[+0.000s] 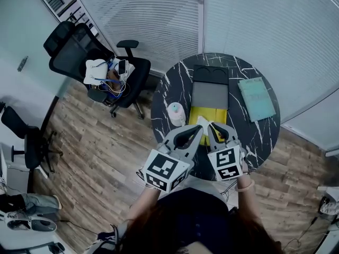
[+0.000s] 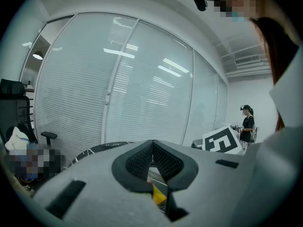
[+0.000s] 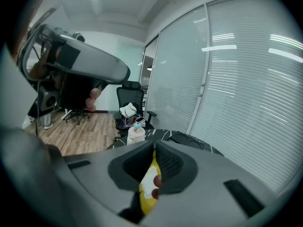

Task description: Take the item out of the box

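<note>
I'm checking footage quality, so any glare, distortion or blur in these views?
Head view: even, dim light; the blinds bow toward the edges. Left gripper view: dark fisheye corners, bright streaks reflect on the glass wall. Right gripper view: same curving; the yellow packet between the jaws looks slightly soft.
</note>
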A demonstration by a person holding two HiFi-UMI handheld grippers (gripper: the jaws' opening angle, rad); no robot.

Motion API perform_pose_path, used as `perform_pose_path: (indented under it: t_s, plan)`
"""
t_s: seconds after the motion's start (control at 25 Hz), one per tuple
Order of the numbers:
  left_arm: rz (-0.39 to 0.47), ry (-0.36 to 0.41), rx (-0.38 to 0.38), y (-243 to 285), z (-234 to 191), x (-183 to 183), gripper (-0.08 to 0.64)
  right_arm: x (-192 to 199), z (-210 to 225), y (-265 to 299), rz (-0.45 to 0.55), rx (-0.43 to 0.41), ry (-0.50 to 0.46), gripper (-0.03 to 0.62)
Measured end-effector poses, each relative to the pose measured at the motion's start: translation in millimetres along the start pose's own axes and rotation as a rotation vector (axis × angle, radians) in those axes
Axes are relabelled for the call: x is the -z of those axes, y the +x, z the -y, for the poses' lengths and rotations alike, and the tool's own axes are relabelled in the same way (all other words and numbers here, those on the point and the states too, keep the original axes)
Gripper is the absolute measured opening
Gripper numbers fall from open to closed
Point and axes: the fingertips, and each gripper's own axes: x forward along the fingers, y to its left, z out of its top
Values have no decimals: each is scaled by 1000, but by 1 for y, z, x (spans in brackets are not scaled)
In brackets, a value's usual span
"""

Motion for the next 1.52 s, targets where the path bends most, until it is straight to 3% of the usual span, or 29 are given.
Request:
perform_pose_path:
  t_s: [1.04,1.12,1.16,1.52]
  plan:
    - [-23,-10,-39,27,-22,2,26,60,-14,55,-163,-149,-83,28]
    - [-23,-13,-43,28,-25,1,26,64,-16,60,-175,-160,-88,44]
    - [-23,-14,-44,29,-27,1,26,65,-17,63,-181,-165,-89,82]
    - [-34,-28,-59,35,-37,5,26,85,-21,82,-230,-196,-100,84]
